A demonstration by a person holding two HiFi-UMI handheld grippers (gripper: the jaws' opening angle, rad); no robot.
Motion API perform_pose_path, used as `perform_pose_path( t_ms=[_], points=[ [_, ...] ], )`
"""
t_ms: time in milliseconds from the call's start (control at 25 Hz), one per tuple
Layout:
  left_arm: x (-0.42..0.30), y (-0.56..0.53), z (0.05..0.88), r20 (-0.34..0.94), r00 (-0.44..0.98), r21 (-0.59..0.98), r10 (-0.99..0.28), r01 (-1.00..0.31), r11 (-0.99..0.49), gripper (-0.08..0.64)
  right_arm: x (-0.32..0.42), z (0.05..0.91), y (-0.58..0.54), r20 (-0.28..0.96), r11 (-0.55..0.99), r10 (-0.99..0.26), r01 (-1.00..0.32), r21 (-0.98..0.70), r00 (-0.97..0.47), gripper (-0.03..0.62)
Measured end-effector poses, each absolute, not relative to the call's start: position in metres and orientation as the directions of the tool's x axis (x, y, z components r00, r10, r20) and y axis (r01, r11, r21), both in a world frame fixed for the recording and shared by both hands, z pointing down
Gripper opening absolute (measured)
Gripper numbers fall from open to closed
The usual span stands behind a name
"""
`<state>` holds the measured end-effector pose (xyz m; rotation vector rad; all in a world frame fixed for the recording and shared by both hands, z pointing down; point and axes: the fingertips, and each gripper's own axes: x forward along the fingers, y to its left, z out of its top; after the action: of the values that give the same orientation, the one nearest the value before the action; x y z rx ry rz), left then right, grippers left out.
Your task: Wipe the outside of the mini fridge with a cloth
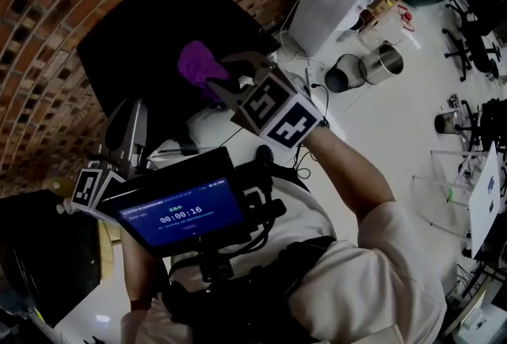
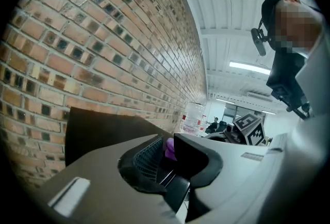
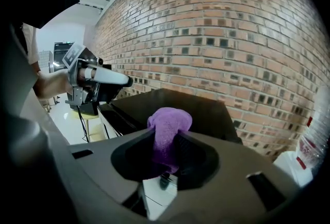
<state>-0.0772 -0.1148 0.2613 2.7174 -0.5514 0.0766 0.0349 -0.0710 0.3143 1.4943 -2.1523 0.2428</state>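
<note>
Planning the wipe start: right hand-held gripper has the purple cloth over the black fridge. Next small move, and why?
Probably lower the right hand-held gripper until the purple cloth presses on the mini fridge top. The cloth is clamped between its jaws and appears to hang just above the black top, so contact comes first.

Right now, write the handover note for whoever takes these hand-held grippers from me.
Right hand-held gripper: shut on the purple cloth, held over the top of the black mini fridge; whether the cloth touches it can't be told.
Left hand-held gripper: jaws slightly apart, empty, facing the fridge.
Done: cloth is in hand; how much has been wiped doesn't show.
Left: wipe the top, front and sides.
</note>
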Motion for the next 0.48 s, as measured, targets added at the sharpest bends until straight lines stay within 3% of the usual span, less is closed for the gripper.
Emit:
perform_pose_path(
  t_ms=[480],
  points=[
    [-0.013, -0.110, 0.262, 0.136, 0.915, 0.321, -0.379, -0.403, -0.857, 0.054, 0.110, 0.314, -0.062, 0.491, 0.368, -0.839, -0.908, 0.199, -0.233, 0.112]
  ],
)
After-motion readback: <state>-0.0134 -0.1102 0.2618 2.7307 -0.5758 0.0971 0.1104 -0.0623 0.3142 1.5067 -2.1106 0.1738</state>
